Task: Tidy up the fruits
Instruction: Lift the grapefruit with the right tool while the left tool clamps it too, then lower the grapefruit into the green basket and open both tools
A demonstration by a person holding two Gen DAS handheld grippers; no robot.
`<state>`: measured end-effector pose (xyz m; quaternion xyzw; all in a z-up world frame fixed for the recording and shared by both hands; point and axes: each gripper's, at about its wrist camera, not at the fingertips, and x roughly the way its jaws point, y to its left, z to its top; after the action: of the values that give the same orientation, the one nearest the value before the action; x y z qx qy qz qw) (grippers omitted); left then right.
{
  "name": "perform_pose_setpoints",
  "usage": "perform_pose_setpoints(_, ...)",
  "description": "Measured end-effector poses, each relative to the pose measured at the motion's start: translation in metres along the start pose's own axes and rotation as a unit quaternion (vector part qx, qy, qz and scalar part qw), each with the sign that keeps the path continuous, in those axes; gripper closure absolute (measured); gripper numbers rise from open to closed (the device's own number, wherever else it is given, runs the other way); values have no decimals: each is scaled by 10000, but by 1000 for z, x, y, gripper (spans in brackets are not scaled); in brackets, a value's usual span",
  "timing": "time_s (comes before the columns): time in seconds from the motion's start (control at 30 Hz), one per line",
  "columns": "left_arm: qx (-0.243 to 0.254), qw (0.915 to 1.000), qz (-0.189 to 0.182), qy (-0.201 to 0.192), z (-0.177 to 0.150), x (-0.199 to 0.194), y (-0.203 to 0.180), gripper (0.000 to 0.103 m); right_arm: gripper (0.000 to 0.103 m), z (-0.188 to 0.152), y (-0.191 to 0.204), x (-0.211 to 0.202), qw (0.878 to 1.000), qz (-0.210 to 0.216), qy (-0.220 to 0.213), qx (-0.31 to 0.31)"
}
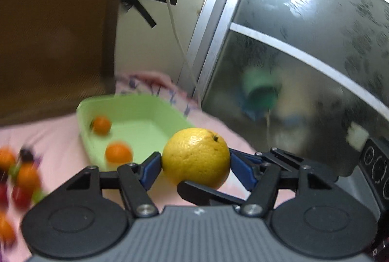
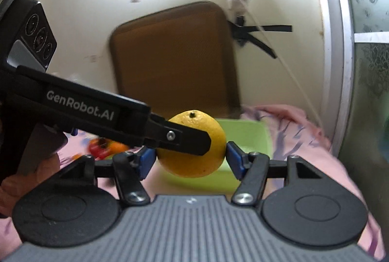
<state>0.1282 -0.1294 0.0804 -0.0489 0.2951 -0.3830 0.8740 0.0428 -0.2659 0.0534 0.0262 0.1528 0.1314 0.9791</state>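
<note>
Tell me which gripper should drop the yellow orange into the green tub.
Left, probably. The left gripper has its pads pressing both sides of the yellow orange, and the green tub lies just ahead. The right gripper only brackets it; contact unclear.

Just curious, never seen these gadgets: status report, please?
Left gripper shut on yellow orange. Right gripper flanks the same fruit, grip unclear. Green tub just beyond, small oranges inside.
</note>
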Motion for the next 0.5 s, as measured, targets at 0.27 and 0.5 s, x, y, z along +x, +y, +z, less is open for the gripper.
perform_pose_setpoints(0.27,-733,9964,76,409,30,86,37,39,38,3,-44,69,9968,-144,787,-79)
perform_pose_setpoints(0.5,-686,9957,188,597,18,102,42,33,36,-11,-36,69,9968,-245,590,-485)
